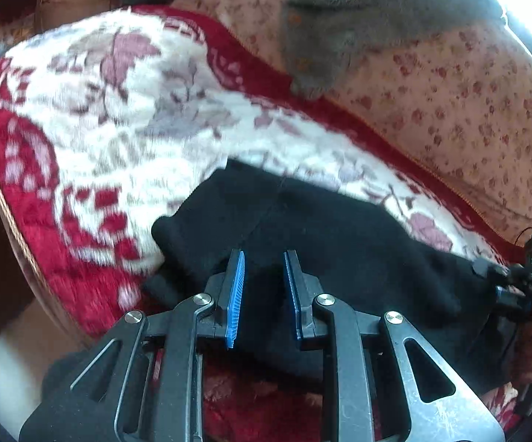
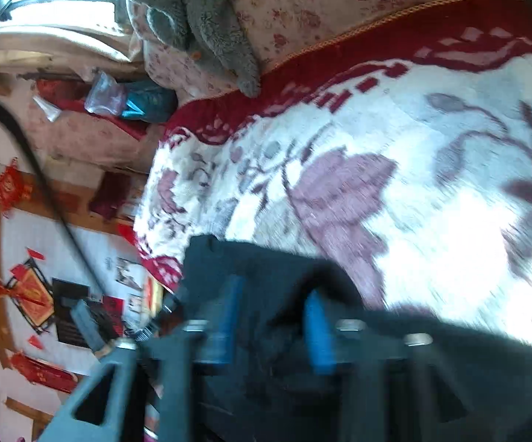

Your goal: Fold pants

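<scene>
Black pants [image 1: 339, 243] lie in a folded heap near the front edge of a red and white floral blanket [image 1: 118, 110]. My left gripper [image 1: 263, 291] hangs just over their near part. Dark cloth lies in the gap between its blue pads [image 1: 235, 294], whose ridged face shows bare, so the jaws stand open. My right gripper [image 1: 494, 280] comes in from the right edge, held by a hand, on the pants' right end. In the blurred right wrist view the pants [image 2: 266, 269] bunch up between the right gripper [image 2: 273, 320] pads.
A grey fleece garment [image 1: 339, 18] lies at the back on a rose-print quilt [image 1: 468, 110]. Beyond the blanket's left end [image 2: 162, 169] there is a drop to clutter, with red hangings [image 2: 30, 291] on a wall.
</scene>
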`<action>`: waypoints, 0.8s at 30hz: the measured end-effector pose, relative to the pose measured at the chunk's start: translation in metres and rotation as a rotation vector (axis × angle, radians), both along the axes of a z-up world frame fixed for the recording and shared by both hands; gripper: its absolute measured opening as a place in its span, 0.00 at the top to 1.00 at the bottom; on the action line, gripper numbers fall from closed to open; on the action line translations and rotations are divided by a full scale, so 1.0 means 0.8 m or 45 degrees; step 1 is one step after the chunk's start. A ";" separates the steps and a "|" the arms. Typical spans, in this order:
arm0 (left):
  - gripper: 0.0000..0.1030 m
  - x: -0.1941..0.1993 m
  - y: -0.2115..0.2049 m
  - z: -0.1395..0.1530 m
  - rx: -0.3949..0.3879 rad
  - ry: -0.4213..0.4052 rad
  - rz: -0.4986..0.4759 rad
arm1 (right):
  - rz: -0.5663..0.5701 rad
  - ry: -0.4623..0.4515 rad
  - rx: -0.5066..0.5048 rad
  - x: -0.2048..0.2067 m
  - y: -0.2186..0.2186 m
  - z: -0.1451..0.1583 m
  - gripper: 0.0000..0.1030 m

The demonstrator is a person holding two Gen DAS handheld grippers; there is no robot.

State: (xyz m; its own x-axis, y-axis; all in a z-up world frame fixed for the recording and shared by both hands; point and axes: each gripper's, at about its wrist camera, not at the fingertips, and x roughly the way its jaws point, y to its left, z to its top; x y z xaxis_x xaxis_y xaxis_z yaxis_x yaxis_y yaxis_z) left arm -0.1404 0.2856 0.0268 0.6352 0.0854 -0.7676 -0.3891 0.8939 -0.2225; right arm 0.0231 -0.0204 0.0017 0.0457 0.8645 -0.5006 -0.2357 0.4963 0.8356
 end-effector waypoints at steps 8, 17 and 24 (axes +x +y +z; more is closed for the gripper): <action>0.81 -0.018 -0.024 -0.011 0.067 -0.007 -0.048 | -0.208 -0.046 0.107 0.004 -0.023 -0.007 0.93; 0.81 -0.021 -0.023 -0.001 0.143 -0.040 -0.061 | -0.172 -0.124 -0.140 0.002 -0.021 0.011 0.89; 0.81 -0.030 -0.055 0.033 0.126 -0.150 -0.169 | -0.157 -0.314 -0.174 -0.049 -0.063 0.063 0.82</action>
